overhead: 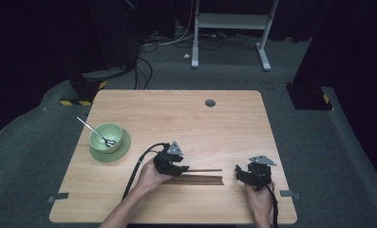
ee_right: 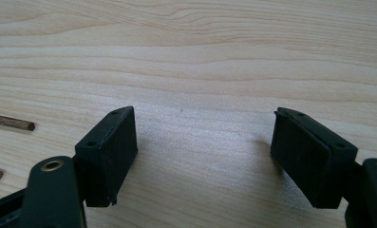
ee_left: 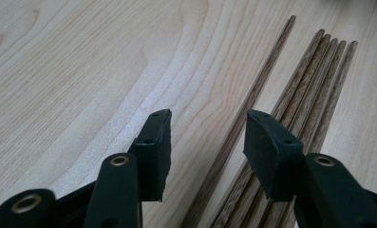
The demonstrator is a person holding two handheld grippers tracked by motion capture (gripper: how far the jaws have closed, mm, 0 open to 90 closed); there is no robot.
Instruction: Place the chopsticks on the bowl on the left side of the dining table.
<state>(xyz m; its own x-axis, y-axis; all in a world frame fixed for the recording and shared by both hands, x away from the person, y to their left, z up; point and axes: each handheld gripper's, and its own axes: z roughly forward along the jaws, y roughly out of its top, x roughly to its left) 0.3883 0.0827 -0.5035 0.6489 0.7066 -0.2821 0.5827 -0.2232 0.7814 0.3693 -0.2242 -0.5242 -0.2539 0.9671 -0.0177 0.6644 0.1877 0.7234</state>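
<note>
One chopstick (ee_left: 245, 114) lies apart from the bundle (ee_left: 314, 90) near the table's (overhead: 186, 114) front edge; our left gripper (ee_left: 207, 135) straddles it half-open, gripping nothing. We centre, lower, then pinch. Right gripper (ee_right: 202, 152) waits wide, empty.

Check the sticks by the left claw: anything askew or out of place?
One wooden stick lies apart from the bundle of sticks, splayed off at a slight angle with bare table between them. It sits between the left claw pads, which are open and not pressing it. Nothing looks damaged or spilled.
</note>
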